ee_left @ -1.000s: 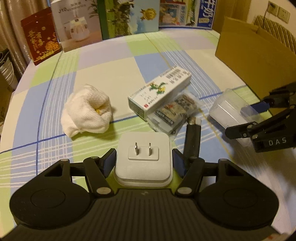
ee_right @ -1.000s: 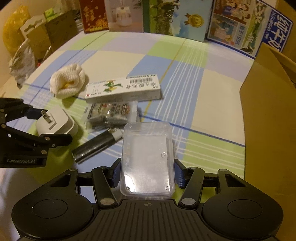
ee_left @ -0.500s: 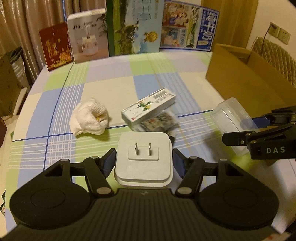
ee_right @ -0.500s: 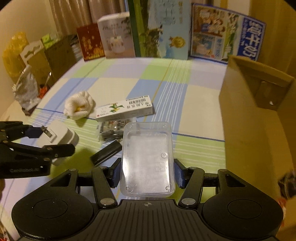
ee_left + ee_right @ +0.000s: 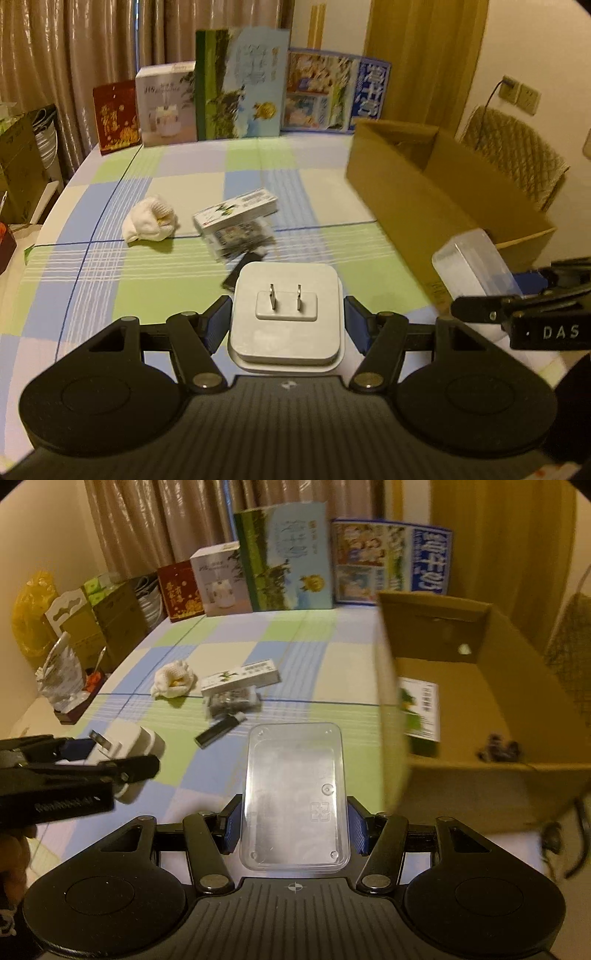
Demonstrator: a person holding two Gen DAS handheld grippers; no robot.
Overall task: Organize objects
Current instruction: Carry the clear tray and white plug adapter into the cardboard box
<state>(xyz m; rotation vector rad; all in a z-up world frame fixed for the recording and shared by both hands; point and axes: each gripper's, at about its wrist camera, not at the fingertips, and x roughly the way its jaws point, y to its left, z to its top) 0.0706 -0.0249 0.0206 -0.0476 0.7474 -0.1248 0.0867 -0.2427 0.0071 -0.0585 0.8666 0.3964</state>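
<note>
Checkered tablecloth table (image 5: 177, 273), cardboard box (image 5: 480, 775) at right edge. Left gripper (image 5: 287, 319) clamped on white charger (image 5: 286, 314), right gripper (image 5: 294, 823) clamped on clear plastic case (image 5: 294, 797), both held above table's near edge.

Warm, yellowish indoor light is tinting both views, dim toward the curtains (image 5: 74, 55) and brighter over the checked cloth on the table (image 5: 166, 280). Fisheye distortion is bending the edges, and dark corners are framing each picture. Motion blur is smearing the cardboard box (image 5: 480, 716) wall in the right wrist view and softening the small packets (image 5: 240, 225) in the left wrist view. The clear plastic case (image 5: 295, 797) is catching pale glare. Soft shadows are lying just beside the white cloth bundle (image 5: 149, 223).
</note>
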